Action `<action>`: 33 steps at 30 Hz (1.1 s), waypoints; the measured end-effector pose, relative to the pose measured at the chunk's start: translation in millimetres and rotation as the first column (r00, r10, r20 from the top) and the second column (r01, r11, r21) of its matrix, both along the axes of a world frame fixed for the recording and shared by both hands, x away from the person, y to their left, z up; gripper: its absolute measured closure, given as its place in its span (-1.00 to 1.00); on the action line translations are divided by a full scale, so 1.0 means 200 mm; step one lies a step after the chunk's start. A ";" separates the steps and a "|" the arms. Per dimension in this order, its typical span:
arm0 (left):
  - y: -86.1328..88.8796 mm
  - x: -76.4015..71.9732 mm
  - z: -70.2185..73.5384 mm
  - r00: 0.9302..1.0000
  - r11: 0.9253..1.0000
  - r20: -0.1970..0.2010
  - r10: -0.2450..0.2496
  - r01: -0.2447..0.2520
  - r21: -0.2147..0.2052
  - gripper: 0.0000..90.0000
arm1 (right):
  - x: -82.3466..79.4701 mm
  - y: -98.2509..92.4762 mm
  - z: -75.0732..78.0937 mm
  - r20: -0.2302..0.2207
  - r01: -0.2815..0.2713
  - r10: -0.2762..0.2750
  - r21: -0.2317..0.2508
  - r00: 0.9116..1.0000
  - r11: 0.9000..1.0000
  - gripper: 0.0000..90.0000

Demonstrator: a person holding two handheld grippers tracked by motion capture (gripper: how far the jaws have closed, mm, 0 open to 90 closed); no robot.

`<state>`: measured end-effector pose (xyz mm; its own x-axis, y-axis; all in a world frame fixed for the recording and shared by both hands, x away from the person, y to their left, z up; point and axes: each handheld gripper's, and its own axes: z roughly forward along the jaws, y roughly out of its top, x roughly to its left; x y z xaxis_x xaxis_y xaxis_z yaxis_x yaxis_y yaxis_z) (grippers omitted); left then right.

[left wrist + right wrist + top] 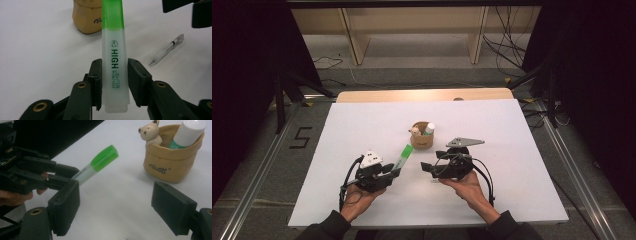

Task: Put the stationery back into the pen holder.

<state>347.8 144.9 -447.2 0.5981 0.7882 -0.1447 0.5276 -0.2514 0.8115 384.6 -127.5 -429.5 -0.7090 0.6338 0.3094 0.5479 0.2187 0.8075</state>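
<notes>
Smooth white table [362, 125], left fingers [113, 72] clamping translucent highlighter [113, 55], right fingers [120, 210] apart.

A frosted-white plastic highlighter [114, 57] with a translucent green cap and dark green lettering, a tan fabric-like pot [172, 161] with dark script, a beige bear figure [150, 133], a clear pen [166, 50], a white table [362, 125].
</notes>
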 end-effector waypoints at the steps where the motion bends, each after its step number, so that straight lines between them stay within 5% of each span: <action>1: -0.01 -0.01 0.00 1.000 1.000 0.004 -0.004 0.004 -0.003 0.46 | 0.00 0.00 0.00 -0.003 0.001 -0.001 0.002 1.000 1.000 -0.47; 9: -0.07 -0.04 0.01 0.998 0.999 0.036 -0.042 0.043 -0.010 0.46 | 0.01 0.02 -0.01 -0.038 -0.006 0.008 0.064 0.999 0.998 -0.43; 33: -0.19 -0.09 0.02 0.991 0.994 0.086 -0.098 0.102 -0.040 0.46 | 0.01 0.05 -0.05 -0.081 -0.003 0.015 0.139 0.997 0.990 -0.24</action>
